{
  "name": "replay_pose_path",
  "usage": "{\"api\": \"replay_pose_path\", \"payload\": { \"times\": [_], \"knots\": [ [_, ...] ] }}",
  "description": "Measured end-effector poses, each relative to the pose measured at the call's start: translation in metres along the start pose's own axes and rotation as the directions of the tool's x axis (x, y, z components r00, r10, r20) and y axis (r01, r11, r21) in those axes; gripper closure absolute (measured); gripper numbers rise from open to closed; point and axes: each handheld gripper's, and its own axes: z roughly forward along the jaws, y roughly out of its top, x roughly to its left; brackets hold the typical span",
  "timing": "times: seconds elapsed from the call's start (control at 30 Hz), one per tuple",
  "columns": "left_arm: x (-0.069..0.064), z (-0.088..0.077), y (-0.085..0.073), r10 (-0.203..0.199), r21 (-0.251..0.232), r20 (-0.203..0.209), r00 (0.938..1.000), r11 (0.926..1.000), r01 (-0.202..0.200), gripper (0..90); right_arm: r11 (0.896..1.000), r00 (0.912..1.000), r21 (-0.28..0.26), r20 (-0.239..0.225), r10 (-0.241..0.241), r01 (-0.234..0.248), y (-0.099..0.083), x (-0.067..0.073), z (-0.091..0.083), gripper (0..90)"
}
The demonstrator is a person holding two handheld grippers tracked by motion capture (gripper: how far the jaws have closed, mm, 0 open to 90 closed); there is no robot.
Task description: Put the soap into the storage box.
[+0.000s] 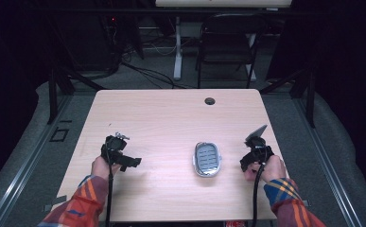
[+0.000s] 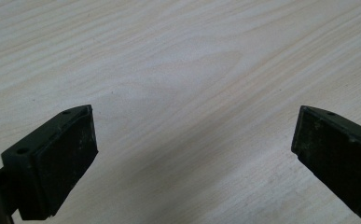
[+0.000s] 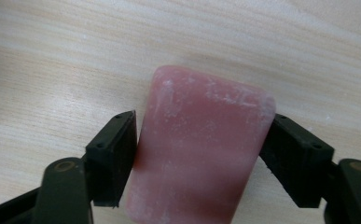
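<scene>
Pale wooden table point(image 1: 171, 118), dark room, folding chair point(image 1: 228, 42)

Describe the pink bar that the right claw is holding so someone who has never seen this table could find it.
Start at the light wooden table and go to its right edge, right of the grey oval dish. There the right claw is shut on a pink bar. It is a rounded, soap-like block dusted with white, the one pink thing there.

The soap dish point(image 1: 207, 159) is set on the table point(image 1: 171, 113); the left gripper point(image 1: 116, 152) is placed left of it, the right gripper point(image 1: 255, 150) right, a soap bar point(image 3: 199, 149) between its jaws.
</scene>
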Motion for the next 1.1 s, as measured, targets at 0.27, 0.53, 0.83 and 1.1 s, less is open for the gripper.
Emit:
{"api": "replay_pose_path", "payload": {
  "times": [0.27, 0.53, 0.83, 1.1],
  "knots": [
    [0.000, 0.001, 0.000, 0.000, 0.005, 0.000, 1.0000, 1.0000, 0.000, 0.1, 1.000, 0.9998, 0.009, -0.020, -0.006, 0.006, 0.000, -0.001, 0.002, 36.2],
    [-0.001, 0.002, 0.000, -0.001, 0.003, 0.003, 1.0000, 1.0000, 0.001, 0.2, 1.000, 0.9997, 0.009, -0.016, -0.016, 0.016, 0.000, -0.002, 0.002, 36.4],
    [-0.003, 0.001, 0.001, 0.003, 0.005, 0.002, 1.0000, 1.0000, -0.003, 0.2, 0.998, 0.9985, 0.026, -0.011, -0.054, 0.054, -0.001, -0.002, 0.000, 37.0],
    [-0.003, 0.001, 0.001, 0.008, 0.001, 0.005, 1.0000, 1.0000, -0.008, 0.2, 0.998, 0.9968, 0.004, -0.050, -0.063, 0.063, -0.002, -0.004, -0.008, 37.1]
  ]
}}
